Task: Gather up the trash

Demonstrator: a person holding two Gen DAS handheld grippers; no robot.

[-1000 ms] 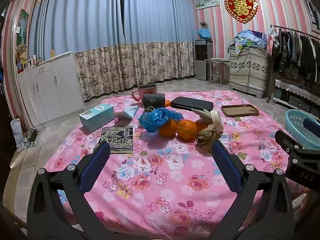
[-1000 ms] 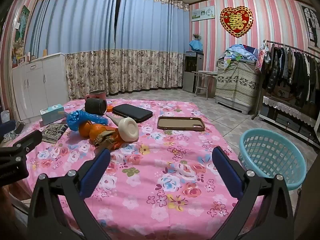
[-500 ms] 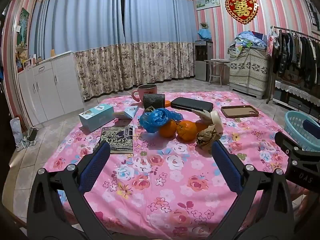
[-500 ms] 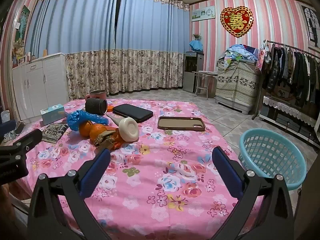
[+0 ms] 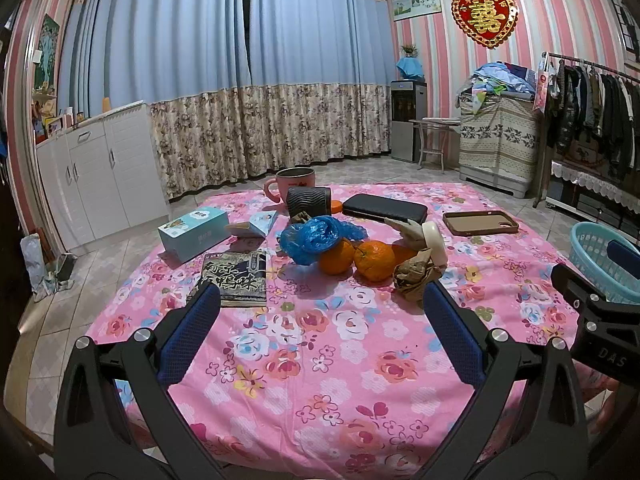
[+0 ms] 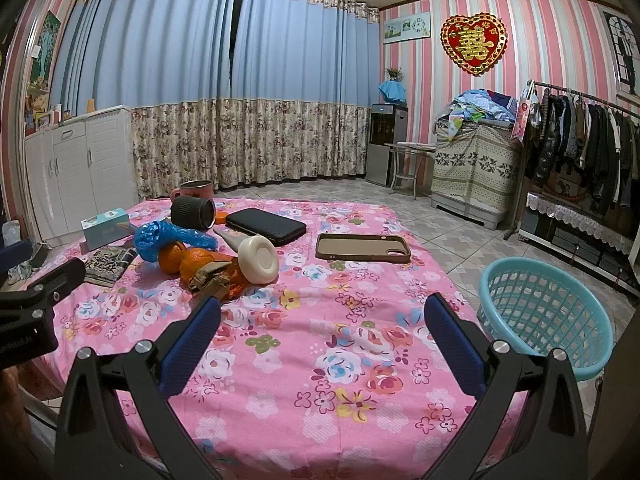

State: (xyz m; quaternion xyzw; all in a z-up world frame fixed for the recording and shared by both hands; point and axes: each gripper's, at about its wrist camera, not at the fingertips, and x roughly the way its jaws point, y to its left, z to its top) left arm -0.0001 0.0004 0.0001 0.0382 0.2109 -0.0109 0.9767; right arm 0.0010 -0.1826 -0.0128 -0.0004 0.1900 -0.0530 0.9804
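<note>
Left gripper and right gripper: each with blue-padded fingers spread wide, holding nothing, poised above the near part of a table under a pink floral cloth. Trash at mid-table: crumpled brown paper touching two oranges, crumpled blue plastic bag draped on the oranges, dark printed packet lying flat to their left. Other items: light blue box, pink mug, black cylinder on its side, black case, brown phone case; turquoise basket off the table's right edge
</note>
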